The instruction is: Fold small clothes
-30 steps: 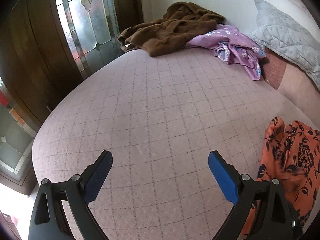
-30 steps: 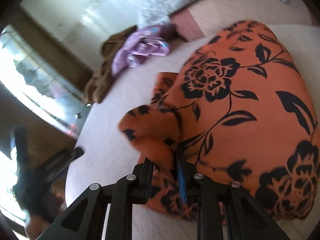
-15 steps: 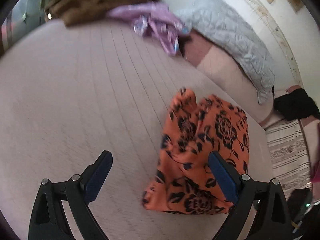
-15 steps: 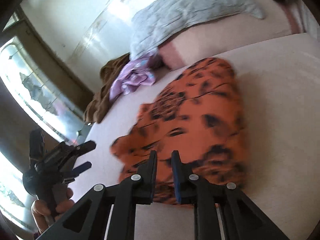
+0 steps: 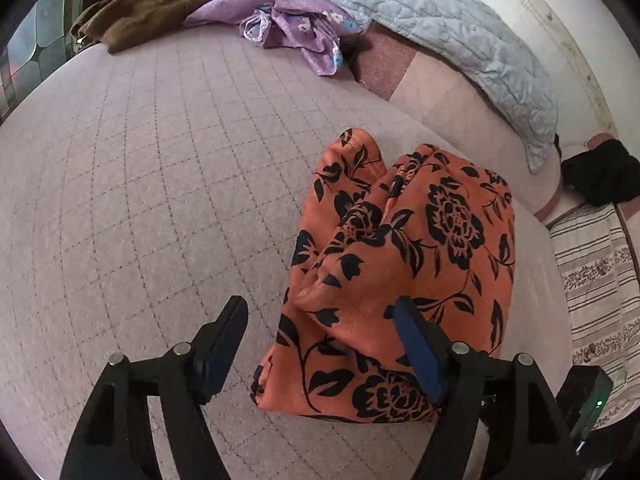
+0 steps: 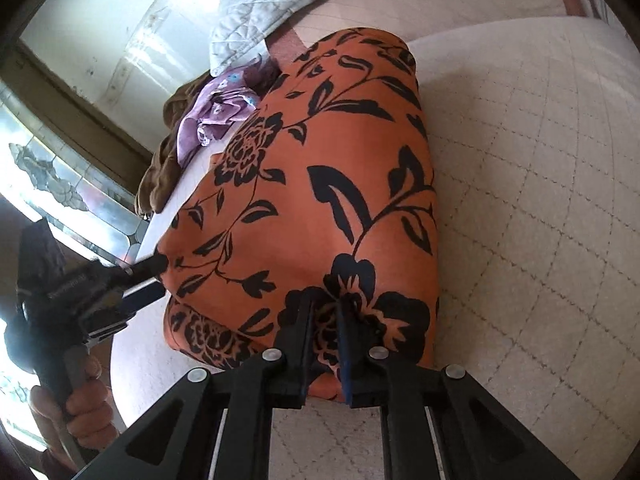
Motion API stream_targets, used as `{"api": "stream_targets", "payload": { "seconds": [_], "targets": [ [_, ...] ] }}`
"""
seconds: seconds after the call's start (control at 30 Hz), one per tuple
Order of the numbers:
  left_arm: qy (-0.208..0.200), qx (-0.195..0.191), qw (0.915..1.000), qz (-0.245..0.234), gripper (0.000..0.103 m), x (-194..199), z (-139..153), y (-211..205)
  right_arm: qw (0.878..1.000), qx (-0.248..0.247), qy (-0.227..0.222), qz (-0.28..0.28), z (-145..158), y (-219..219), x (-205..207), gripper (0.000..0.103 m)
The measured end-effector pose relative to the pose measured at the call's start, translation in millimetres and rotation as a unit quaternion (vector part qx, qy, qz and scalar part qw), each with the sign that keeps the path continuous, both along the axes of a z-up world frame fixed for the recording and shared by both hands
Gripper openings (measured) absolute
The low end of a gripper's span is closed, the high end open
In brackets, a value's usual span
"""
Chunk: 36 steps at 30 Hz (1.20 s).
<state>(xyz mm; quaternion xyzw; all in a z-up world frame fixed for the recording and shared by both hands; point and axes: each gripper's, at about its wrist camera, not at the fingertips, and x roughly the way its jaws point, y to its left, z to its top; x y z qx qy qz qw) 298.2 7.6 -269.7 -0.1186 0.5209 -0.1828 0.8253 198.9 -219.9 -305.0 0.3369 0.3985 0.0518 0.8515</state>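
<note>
Orange floral garment (image 5: 404,264) bunched on the quilted bed (image 5: 152,184). Right gripper (image 6: 325,320) clamped on the garment's near edge, jaws just closing. Left gripper (image 5: 320,320) apart, just narrowing around the garment's left fold, not pressing.

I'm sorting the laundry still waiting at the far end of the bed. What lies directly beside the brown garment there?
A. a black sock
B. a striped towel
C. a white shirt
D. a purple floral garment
D: the purple floral garment lies crumpled against the brown garment at the far edge of the bed.
</note>
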Motion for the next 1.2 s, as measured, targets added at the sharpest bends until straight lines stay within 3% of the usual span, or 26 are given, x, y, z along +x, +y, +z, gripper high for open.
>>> {"api": "stream_targets", "payload": {
  "seconds": [0.17,0.27,0.4,0.5,0.57,0.67,0.77,0.83,0.9,0.97,1.03,1.2],
  "targets": [
    [0.010,-0.027,0.9994,-0.017,0.075,-12.3,0.6,4.0,0.999,0.013,-0.029,0.000,-6.3,-3.8,-9.6,0.013],
    [0.008,-0.028,0.9992,-0.029,0.055,-16.1,0.6,-2.0,0.999,0.017,-0.041,-0.004,-9.9,-7.2,-21.2,0.012],
    [0.025,-0.015,0.9995,-0.015,0.056,-7.3,-11.2,-8.2,0.999,0.009,-0.047,-0.009,-10.0,-3.7,-19.9,0.012],
    [0.030,-0.030,0.9991,0.000,0.055,1.2,-16.4,-11.9,0.999,0.010,-0.049,-0.011,-9.5,-2.5,-20.8,0.012],
    [0.015,-0.034,0.9993,0.005,0.033,3.6,-14.1,-17.9,0.999,0.013,-0.051,-0.011,-9.8,-3.2,-21.2,0.012],
    [-0.011,-0.028,0.9995,0.010,0.023,3.2,-6.9,-28.1,0.998,0.017,-0.051,-0.010,-10.1,-3.5,-20.6,0.012],
    [-0.038,-0.008,0.9993,0.001,0.023,0.9,-0.1,-44.1,0.998,0.020,-0.054,-0.011,-10.8,-4.8,-21.8,0.012],
    [-0.040,0.003,0.9992,-0.004,0.030,2.8,-0.9,-50.3,0.998,0.024,-0.059,-0.012,-12.2,-6.2,-23.4,0.012],
    [-0.037,0.013,0.9992,-0.008,0.030,5.0,-5.3,-54.2,0.998,0.027,-0.063,-0.014,-13.2,-6.6,-24.9,0.012],
    [-0.044,0.010,0.9990,-0.003,0.016,5.4,-5.6,-51.5,0.997,0.029,-0.069,-0.018,-13.7,-6.5,-28.7,0.012],
    [-0.056,-0.004,0.9984,-0.003,0.013,-0.6,2.0,-48.3,0.996,0.036,-0.073,-0.021,-14.2,-7.6,-31.9,0.012],
    [-0.160,0.017,0.9860,-0.043,0.012,-50.3,44.5,-54.9,0.997,0.054,-0.053,-0.018,-5.6,-17.8,-39.8,0.012]
  ]
}}
